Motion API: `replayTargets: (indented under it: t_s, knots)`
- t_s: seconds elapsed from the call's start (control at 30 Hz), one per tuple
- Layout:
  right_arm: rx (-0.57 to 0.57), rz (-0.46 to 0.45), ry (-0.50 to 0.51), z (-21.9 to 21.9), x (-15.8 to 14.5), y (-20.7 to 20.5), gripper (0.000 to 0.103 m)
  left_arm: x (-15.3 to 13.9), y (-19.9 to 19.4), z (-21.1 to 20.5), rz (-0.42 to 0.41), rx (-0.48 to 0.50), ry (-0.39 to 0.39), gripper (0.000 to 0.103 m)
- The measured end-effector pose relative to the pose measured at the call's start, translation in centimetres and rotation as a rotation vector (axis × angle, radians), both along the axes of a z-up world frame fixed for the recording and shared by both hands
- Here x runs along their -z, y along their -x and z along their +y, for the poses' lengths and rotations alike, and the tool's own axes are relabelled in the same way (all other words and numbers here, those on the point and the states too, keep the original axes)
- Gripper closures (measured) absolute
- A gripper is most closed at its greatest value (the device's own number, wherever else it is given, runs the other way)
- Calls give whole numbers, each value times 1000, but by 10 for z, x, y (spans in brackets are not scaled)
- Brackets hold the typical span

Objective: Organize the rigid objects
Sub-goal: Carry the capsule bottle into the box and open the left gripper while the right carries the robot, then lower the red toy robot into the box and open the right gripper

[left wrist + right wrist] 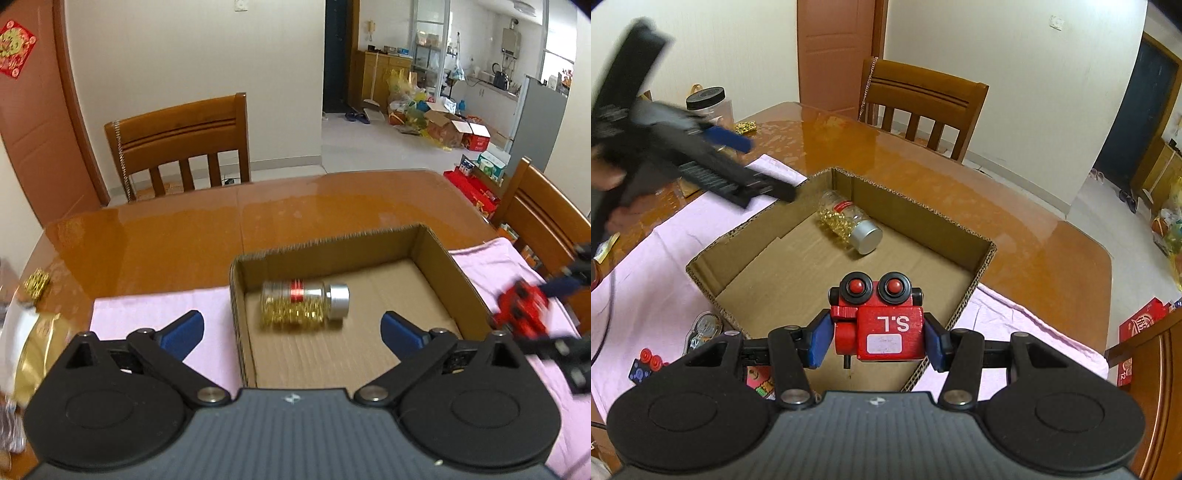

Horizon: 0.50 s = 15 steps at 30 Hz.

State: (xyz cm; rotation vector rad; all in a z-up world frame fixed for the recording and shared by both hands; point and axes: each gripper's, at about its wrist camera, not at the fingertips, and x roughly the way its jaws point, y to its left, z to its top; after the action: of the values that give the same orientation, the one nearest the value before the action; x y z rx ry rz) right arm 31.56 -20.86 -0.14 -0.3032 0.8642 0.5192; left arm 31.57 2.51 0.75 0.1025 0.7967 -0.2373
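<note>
An open cardboard box [439, 266] [923, 210] stands on a pink cloth on the table. A clear jar of gold beads with a silver lid [304, 306] [849, 225] lies on its side inside it. My left gripper [291, 332] is open and empty, just above the box's near left part. My right gripper [877, 341] is shut on a red wooden toy robot [882, 321], held over the box's near edge. That robot also shows blurred in the left wrist view [522, 308].
A pink cloth [147, 314] [665, 266] lies under the box. Small toys [646, 365] and a round packet [707, 326] lie left of the box. A gold bead pile [37, 282], a black-lidded jar [707, 101] and wooden chairs [177, 144] [919, 107] surround the table.
</note>
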Motion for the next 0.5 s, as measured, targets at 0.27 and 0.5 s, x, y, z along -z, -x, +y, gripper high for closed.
replayTargets:
  t_s: [0.27,0.5]
  knots:
    - [-6,10,15,11,4,-17,47,14,72,36,-15,-225,25,1]
    - [9,40,17,23,21,-50,47,42,104,58,62,-363,32,1]
